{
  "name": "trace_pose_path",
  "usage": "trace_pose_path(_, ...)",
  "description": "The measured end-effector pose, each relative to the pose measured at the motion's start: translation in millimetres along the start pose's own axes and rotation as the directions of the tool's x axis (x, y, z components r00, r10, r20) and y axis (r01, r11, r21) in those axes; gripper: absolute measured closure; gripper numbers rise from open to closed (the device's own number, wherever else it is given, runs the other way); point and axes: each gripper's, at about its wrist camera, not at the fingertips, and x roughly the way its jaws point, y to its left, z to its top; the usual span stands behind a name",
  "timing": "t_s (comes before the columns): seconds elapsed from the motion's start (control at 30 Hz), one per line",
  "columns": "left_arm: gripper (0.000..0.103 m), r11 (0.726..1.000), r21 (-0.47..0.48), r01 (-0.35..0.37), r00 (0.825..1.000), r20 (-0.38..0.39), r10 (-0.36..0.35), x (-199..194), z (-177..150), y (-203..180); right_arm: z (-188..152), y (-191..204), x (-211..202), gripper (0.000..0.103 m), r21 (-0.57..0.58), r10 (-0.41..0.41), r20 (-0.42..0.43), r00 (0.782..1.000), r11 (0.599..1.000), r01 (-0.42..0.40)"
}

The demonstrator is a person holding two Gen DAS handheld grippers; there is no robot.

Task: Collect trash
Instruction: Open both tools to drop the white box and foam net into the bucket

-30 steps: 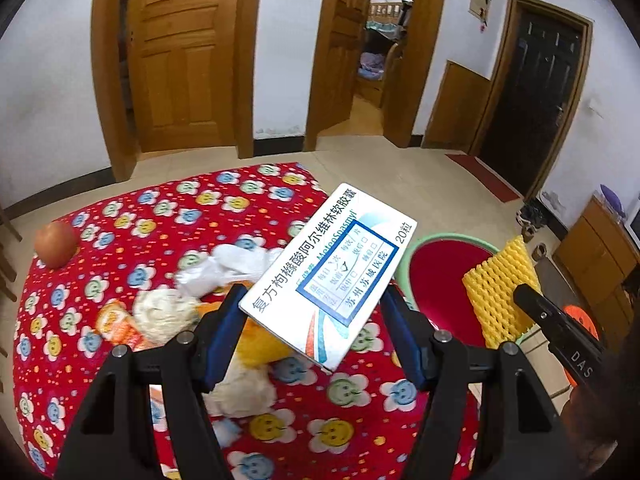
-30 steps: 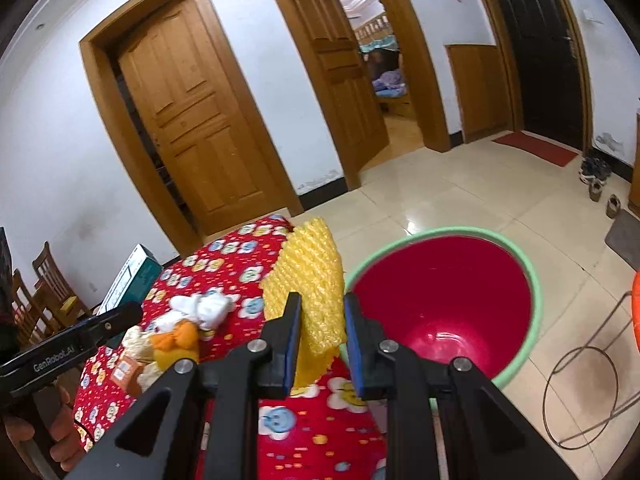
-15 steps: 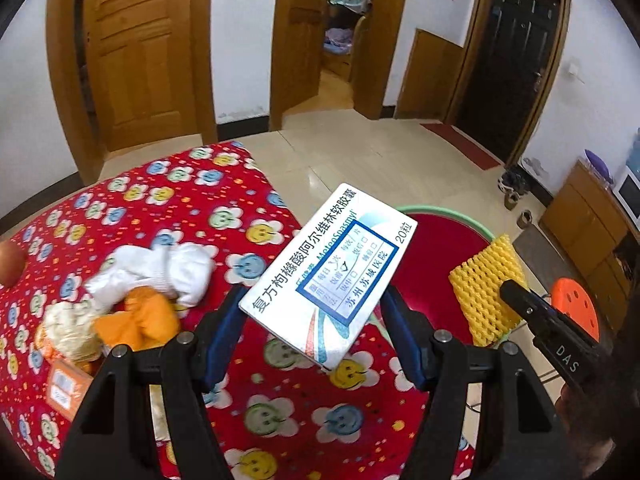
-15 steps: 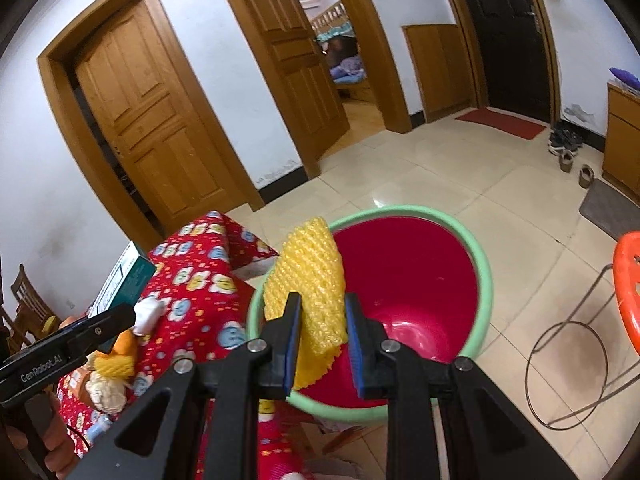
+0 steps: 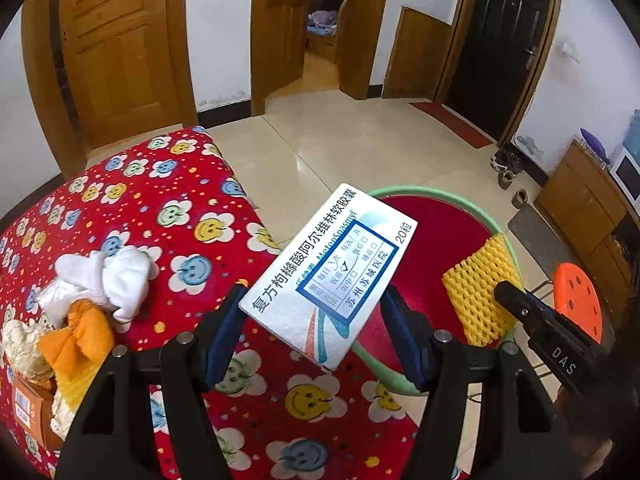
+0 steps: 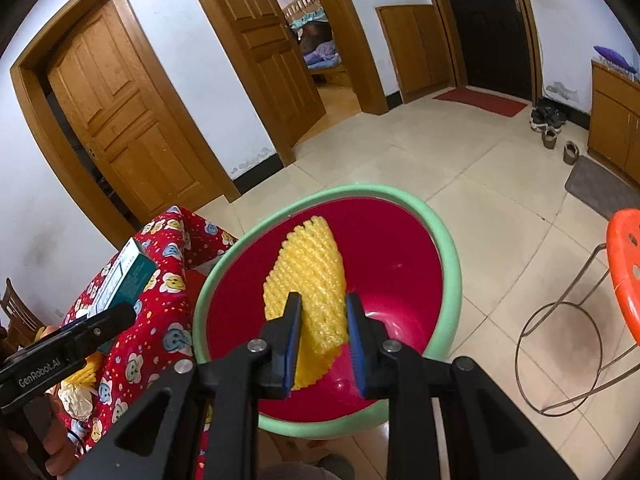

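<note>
My left gripper is shut on a white medicine box with blue print, held above the table's right edge beside the red bin with a green rim. My right gripper holds a yellow foam net over the inside of the red bin; its jaws stand a little wider apart, still touching the net. The net also shows in the left wrist view. The box shows in the right wrist view.
The table has a red smiley-print cloth. On it lie white crumpled paper, orange scraps and an orange packet. An orange stool stands right of the bin. Doors and tiled floor lie beyond.
Both grippers moved right, off the table towards the bin. The net is now over the bin's inside and the right jaws have spread slightly. The left keeps the box.
</note>
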Motion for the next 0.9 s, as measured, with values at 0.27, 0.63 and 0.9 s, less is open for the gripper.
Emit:
trace_pose_path(0.27,0.035,1.000,0.017,0.006,1.000,-0.023,-0.005,12,2,-15,-2,-11,1,0.053,0.024,-0.002,-0.005,1.000,1.000,0.002)
trace_pose_path(0.63,0.034,0.999,0.048,0.024,0.999,-0.048,-0.022,25,2,-33,1,-26,-12,0.046,0.059,-0.032,0.028,0.999,0.998,0.030)
trace_pose_path(0.9,0.027,0.998,0.055,0.014,0.999,-0.040,-0.012,17,1,-35,2,-24,-17,0.046,0.059,-0.031,0.040,0.999,0.998,0.028)
